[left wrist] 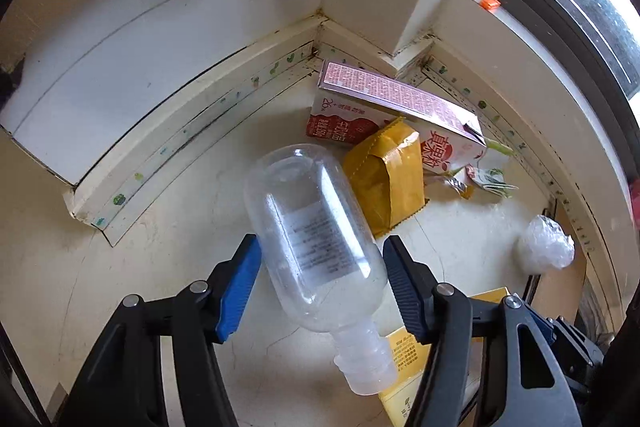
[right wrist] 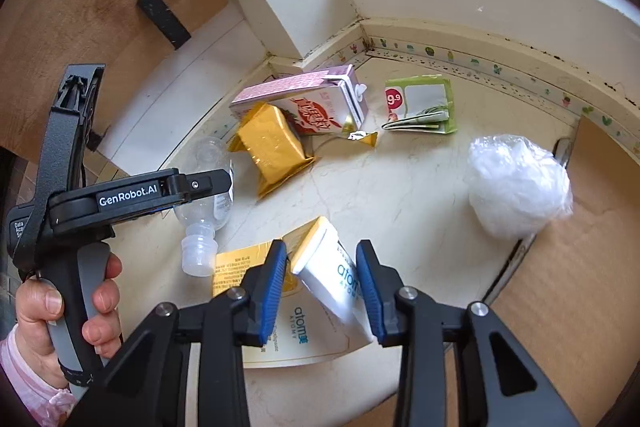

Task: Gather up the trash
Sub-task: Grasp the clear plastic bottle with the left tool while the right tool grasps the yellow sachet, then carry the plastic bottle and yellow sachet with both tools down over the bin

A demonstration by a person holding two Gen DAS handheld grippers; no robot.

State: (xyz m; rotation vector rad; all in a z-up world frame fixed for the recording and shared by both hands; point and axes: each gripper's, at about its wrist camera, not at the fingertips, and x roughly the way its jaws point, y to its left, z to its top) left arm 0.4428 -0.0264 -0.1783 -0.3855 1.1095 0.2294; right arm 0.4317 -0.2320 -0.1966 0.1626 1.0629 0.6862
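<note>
Left wrist view
Left gripper (left wrist: 320, 287): angled down at the floor, jaws spread either side of the bottle; contact cannot be told.
Bottle (left wrist: 316, 239): clear plastic, uncapped neck pointing toward the camera, body between the blue pads.
Gold pouch (left wrist: 384, 183): on the floor (left wrist: 160, 267) just beyond the bottle, touching the carton.
Carton (left wrist: 400, 107): lying in the wall corner.
Plastic wad (left wrist: 545, 245): right, well apart.

Right wrist view
Right gripper (right wrist: 322, 287): pointed downward, jaws apart around the tube, gaps visible on both sides.
Tube (right wrist: 332, 275): white, yellow-capped, tilted, over its flattened box (right wrist: 296, 331).
Left hand (right wrist: 68, 307): fingers wrapped round the left gripper's grey handle, pink sleeve at the wrist.
Green packet (right wrist: 420, 105): beside the carton (right wrist: 308, 99).
Plastic wad (right wrist: 518, 183): right, at the cardboard (right wrist: 580, 287) edge.
</note>
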